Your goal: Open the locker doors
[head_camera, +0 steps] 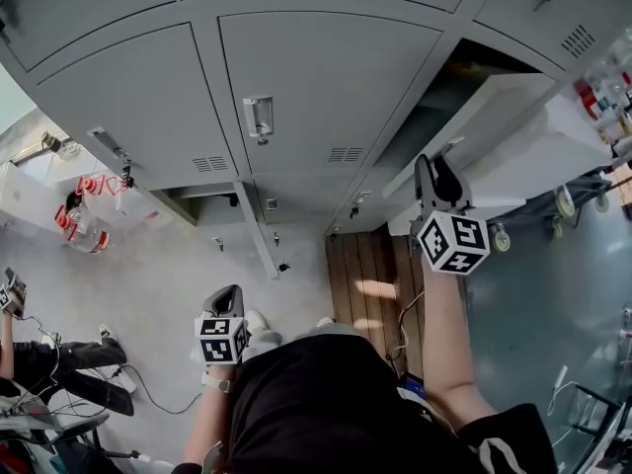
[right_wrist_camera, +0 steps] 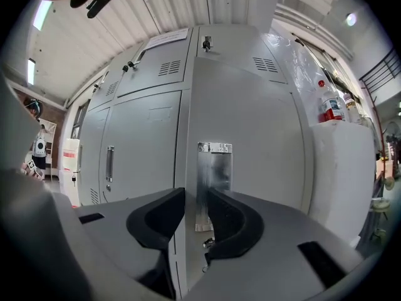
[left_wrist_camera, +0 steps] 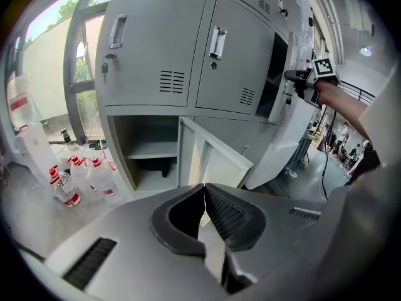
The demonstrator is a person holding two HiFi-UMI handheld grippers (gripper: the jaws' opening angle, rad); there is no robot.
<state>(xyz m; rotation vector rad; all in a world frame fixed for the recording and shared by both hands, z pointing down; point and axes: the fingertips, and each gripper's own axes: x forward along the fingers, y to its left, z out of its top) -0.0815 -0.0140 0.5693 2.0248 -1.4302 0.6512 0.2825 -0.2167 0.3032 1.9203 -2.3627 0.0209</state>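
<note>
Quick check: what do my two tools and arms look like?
Left tool and right tool: grey bodies, black ribbed pads, white cubes with black square markers. Black short-sleeved top. The right tool's jaws are closing, a locker handle between them.

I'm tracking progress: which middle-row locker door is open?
The right door, swung outward with its edge between the right gripper's closing jaws; the middle door and left door sit shut, flush.

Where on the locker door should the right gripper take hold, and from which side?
The upright metal handle plate by the free edge of the door, approached straight on: it is narrow, vertical, and stands between the closing jaws of the right gripper.
</note>
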